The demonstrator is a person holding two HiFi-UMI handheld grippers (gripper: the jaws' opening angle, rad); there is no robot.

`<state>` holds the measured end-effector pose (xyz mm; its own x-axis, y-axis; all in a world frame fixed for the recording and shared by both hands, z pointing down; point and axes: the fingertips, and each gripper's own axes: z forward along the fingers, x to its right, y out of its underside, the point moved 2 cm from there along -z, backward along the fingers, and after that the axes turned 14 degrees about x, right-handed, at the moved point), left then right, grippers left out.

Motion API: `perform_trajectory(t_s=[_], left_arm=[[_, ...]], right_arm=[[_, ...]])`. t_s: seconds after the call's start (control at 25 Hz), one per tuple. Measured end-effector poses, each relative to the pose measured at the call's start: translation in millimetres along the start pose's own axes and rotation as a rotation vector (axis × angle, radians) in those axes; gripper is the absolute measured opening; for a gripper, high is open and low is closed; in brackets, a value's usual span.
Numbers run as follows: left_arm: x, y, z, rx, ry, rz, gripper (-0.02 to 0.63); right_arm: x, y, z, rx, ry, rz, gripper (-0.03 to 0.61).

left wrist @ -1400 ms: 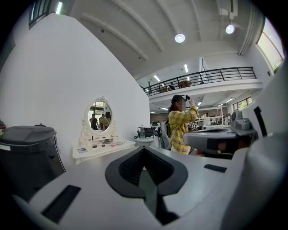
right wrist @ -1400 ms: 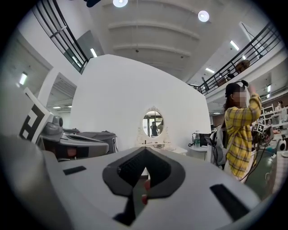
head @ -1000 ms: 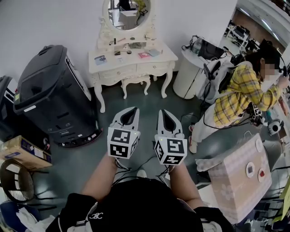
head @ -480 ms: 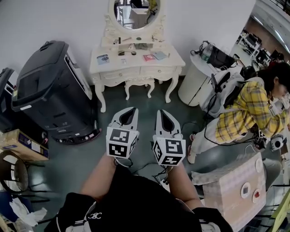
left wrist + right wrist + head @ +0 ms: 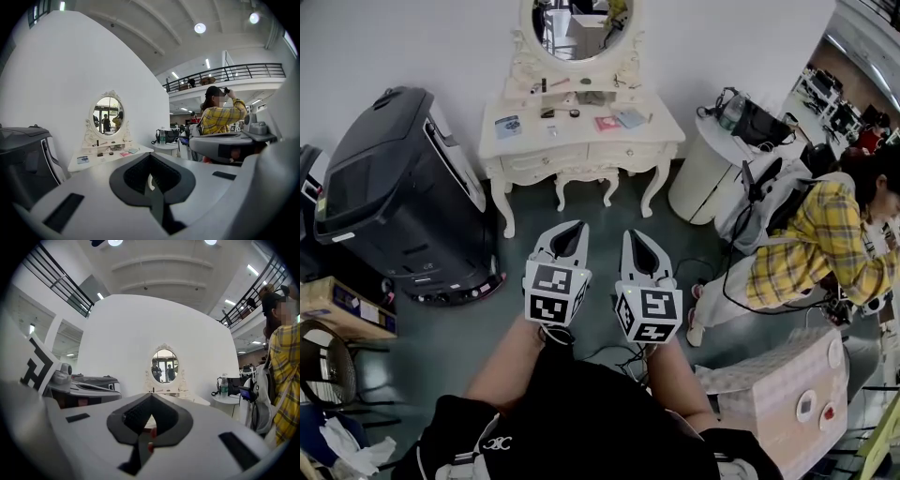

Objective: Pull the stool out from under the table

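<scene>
Left gripper and right gripper both pinched closed, empty; yanking the stool crooked could bang the dressing table legs.

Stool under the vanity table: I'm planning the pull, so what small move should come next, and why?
Probably step closer and reach down toward the stool. It sits tucked under the table, while the left gripper and right gripper hang shut, empty and well short of it.
</scene>
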<state>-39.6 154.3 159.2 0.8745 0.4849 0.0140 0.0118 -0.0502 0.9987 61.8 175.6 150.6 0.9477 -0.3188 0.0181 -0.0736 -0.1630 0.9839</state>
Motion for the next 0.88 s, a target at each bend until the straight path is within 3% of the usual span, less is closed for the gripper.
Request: perform_trajectory(t_s=[0.44,0.88], left_arm=[[-72,9,77,-0.017,-0.006,-0.026,0.000],[-156,27,149,-0.048,0.018,-0.064,0.000]], right_arm=[[10,25,99,-0.041,-0.008,-0.015,0.003],[11,63,202,-0.118,0.023,0.046,0.003]])
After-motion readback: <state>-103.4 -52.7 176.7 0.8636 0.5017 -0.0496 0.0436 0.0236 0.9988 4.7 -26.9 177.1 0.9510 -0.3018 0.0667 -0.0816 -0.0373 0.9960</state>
